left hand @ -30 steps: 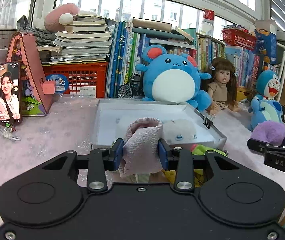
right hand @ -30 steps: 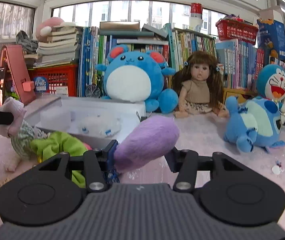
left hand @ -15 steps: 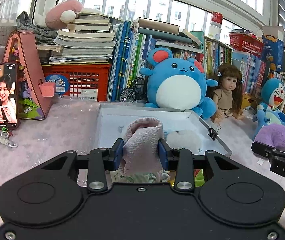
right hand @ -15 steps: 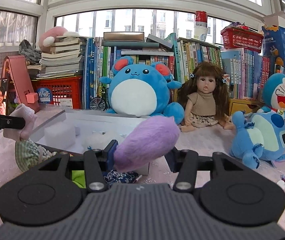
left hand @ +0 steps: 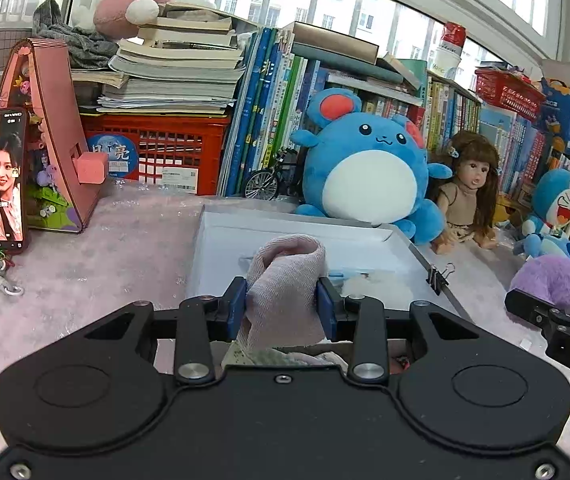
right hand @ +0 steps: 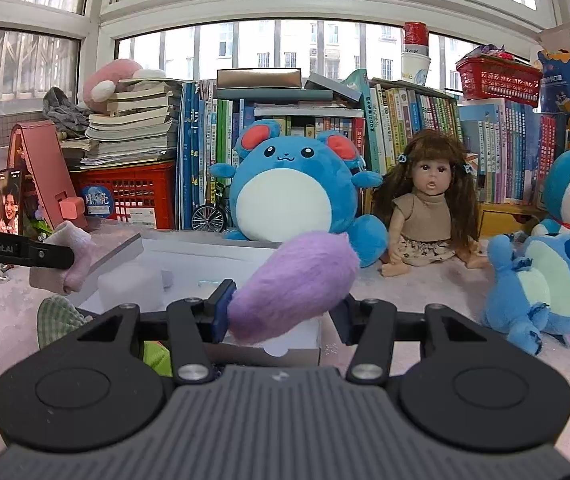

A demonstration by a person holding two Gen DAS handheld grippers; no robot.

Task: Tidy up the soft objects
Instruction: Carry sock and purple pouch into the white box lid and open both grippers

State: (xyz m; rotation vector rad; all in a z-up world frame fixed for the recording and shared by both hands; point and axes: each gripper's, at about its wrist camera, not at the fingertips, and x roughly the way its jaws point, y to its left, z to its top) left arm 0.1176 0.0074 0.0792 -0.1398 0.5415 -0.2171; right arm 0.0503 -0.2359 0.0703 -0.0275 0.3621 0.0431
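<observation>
Pink cloth [left hand: 285, 280] held over white box's [left hand: 221, 240] near edge.

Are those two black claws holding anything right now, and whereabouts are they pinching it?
Yes. The left gripper pinches a pink cloth across its bunched middle. The right gripper clamps a purple fuzzy plush near its lower end.

Both cams sit low behind their jaws, facing the far bookshelf [left hand: 365, 92]. Left cam views from left, right from right; both share tray [left hand: 221, 240] [right hand: 309, 344] & blue plush [left hand: 369, 168] [right hand: 293, 192].
</observation>
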